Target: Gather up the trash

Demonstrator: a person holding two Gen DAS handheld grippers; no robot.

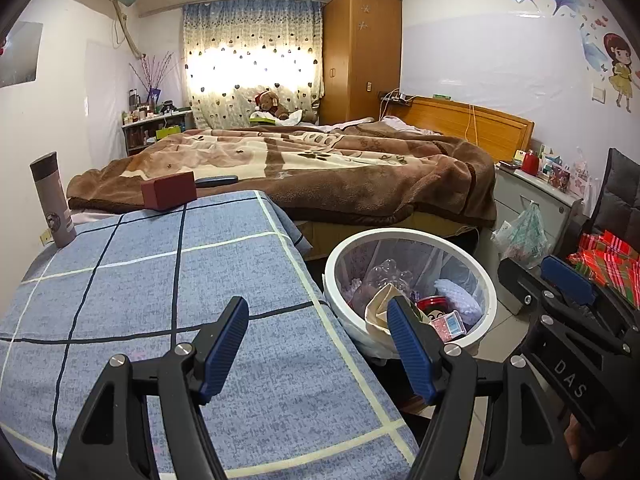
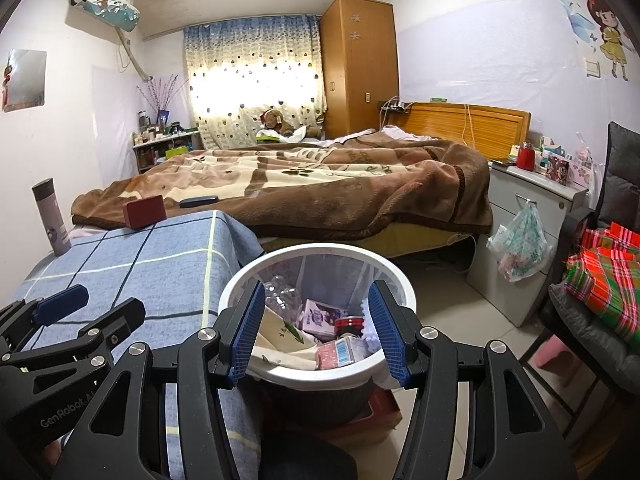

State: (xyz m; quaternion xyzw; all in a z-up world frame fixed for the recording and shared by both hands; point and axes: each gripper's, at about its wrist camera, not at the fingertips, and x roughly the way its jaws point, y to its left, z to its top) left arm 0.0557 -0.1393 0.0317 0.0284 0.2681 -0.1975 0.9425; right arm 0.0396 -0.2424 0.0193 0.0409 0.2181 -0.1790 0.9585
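The bin [image 2: 316, 364] sits on the floor just beside the table [image 1: 160, 280], and it's already well loaded: a crumpled clear bottle [image 2: 282, 294], a cream paper bag [image 2: 280, 344], a small pink box [image 2: 340, 350], a red-lidded can [image 2: 350, 322] and a purple-printed carton [image 2: 322, 314]. So the collecting looks nearly done, maybe finished.

The right hand-held gripper [image 2: 316, 332] hovers over the bin's near rim, jaws wide, nothing between them. The left hand-held gripper [image 1: 318, 346] hangs above the table's right edge, also wide and empty.

On the checked cloth, no loose trash shows. Only a grey flask [image 1: 52, 200] stands at the far left corner, with a red box [image 1: 168, 190] at the far edge, touching the bed [image 1: 320, 168] blanket. A dark flat thing [image 1: 216, 180] lies on the blanket just behind it; a remote or case, hard to say from here.

Next move, as I read it: decide whether the red box counts as trash. If it does, the left hand-held gripper is the closer one, reaching forward across the table and closing on the box's sides. The flask looks like a keeper.
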